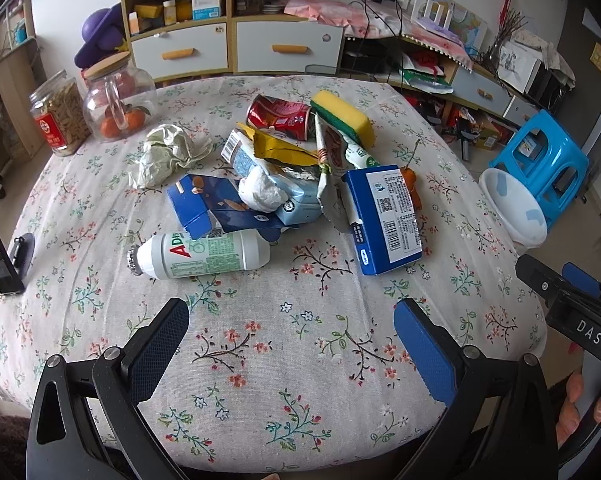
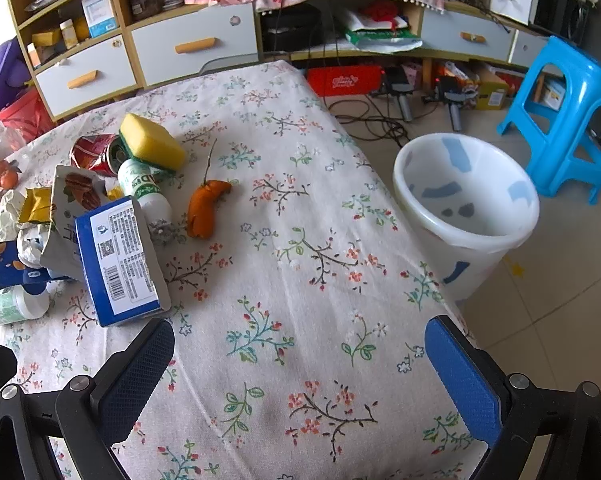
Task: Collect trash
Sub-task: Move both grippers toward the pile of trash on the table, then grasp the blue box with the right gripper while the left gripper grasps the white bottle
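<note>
Blue-padded and black-framed, the left gripper hangs wide open over the near part of the floral-cloth tabletop with nothing between its fingers. The right gripper is spread just as wide and equally empty, above the tabletop's right side.

Just ahead of the left gripper lies a white plastic bottle with green print and a foil cap, on its side. To its right a blue-and-white cardboard box with a barcode rests tilted. Behind these sits the heap: a torn dark-blue carton, a wad of white tissue, a yellow foil wrapper, a crushed red drink can and a yellow sponge with a green scouring side. A crumpled pale paper ball lies apart to the left.

In the right wrist view, a curl of orange peel lies alone beside the heap. A white plastic waste bin stands on the floor just off the tabletop's right edge, near a blue plastic stool.
</note>
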### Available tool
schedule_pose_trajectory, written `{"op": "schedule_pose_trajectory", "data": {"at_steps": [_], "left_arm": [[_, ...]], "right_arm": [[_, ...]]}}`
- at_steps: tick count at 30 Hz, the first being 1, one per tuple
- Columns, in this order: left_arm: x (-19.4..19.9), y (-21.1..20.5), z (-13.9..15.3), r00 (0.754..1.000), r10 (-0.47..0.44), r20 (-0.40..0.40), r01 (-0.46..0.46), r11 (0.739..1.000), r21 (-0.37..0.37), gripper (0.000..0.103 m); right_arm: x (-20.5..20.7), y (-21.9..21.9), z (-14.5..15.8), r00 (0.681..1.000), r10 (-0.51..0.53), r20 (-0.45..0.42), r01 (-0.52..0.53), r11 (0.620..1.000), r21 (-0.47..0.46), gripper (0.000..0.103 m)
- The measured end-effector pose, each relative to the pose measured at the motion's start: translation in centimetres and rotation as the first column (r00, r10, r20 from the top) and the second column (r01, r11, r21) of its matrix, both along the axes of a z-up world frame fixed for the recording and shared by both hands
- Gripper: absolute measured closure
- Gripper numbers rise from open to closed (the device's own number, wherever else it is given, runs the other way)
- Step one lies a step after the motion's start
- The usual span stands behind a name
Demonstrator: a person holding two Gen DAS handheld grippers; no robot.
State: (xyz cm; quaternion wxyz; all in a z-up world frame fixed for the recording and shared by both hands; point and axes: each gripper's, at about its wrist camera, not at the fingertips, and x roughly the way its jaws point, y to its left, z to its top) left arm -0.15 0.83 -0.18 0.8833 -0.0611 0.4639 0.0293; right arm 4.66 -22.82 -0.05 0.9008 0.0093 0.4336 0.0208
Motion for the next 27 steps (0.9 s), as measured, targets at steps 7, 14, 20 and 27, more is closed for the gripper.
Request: {"op": "schedule_pose_trajectory", "data": {"at_steps": [7, 14, 20, 27], "left_arm": [[-0.2, 1.2, -0.2, 0.999, 0.028, 0.017, -0.028, 0.999, 0.037, 0.000], [-0.5, 3.2, -0.4, 0.997, 0.070, 0.041, -0.071, 0.997, 0.031, 0.000], [-0.7, 5.6, -1.1, 0.993, 0.102, 0.060, -0.104, 0.994, 0.038, 0.000], [-0.6, 8.8, -2.9, 0.995, 0.101, -0.019, -0.100, 0.994, 0.042, 0.000]], "right_arm": [[0.1, 0.1, -0.3, 1.000, 0.002, -0.004, -0.002, 1.000, -0.002, 0.000], [0.4, 1.3, -0.4, 1.000, 0.026, -0.007, -0.026, 1.000, -0.004, 0.000], [1.4, 3.0, -1.1, 0.997, 0.078, -0.018, -0.077, 0.997, 0.015, 0.000], [3.5, 6.3, -2.9, 0.984, 0.165, -0.064, -0.161, 0.985, 0.069, 0.000]]}}
